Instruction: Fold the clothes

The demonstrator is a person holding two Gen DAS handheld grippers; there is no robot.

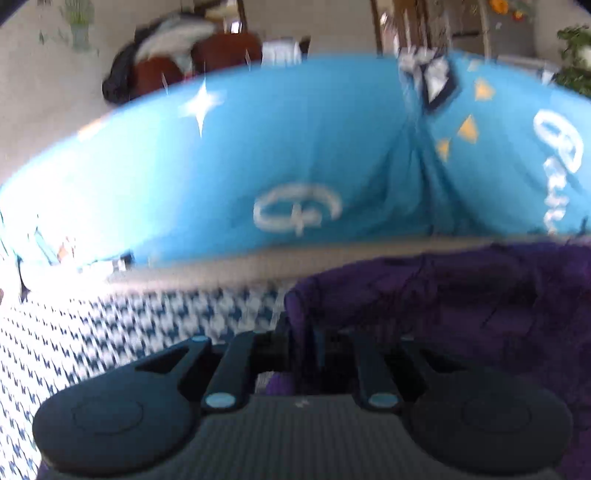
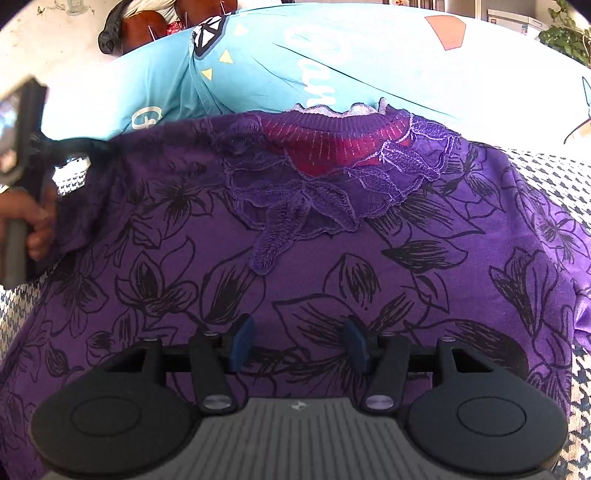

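The purple shirt (image 2: 295,258) with black flowers lies spread out right under and ahead of the right gripper (image 2: 295,345). Its lace collar points away from the gripper. The right gripper's blue fingers (image 2: 242,341) are wide apart and hold nothing. The left gripper (image 1: 314,347) is clenched on an edge of the purple shirt, at the far left as the right gripper sees it, with a hand (image 2: 31,221) on its handle. The surface (image 1: 92,332) has a blue-and-white checked cover. Past the shirt lies a big light blue cloth (image 1: 258,147) with white writing and yellow triangles. Farther back are a pale wall (image 1: 37,92), a brown chair (image 1: 221,51) piled with clothes, and a green plant (image 2: 565,33) to the right.
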